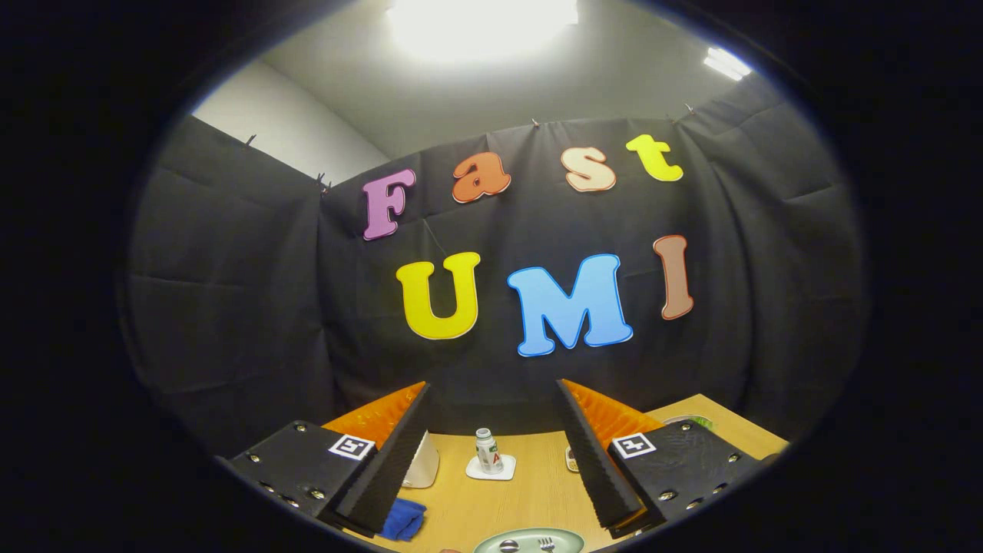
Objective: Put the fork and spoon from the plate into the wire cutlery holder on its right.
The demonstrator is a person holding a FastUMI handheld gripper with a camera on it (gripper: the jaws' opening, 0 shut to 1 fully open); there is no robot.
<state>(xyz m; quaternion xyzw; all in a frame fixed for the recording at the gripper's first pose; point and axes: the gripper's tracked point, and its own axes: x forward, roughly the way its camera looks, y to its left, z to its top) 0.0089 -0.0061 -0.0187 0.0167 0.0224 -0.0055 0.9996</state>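
Fork (547, 544) and spoon (508, 546) lie side by side on the pale green plate (568, 535), spoon to the left, fork to the right. Just the head ends show, so I judge the handles run back toward me, long axes roughly along my line of sight; not confirmed.

Plate sits on the wooden counter (530, 499), below and between the two fingers of my tongs (491, 503), nearer to me than the fingertips. My tongs are spread wide, nothing between the fingers, and they are held high and level, aimed at the booth wall rather than at the plate.

Key relation for the coming move: the cutlery is beneath the tongs, close to centred, slightly right of the midline. I judge a downward pitch and descent is needed before any closing.

Beyond the fingertips, further along the counter: a small white bottle (486, 450) standing upright on a white coaster (491, 468). By the left finger: a white object (423, 465), partly hidden, and a blue cloth (403, 519) nearer me. By the right finger, a small object I cannot identify. The wire cutlery holder cannot be made out for certain.
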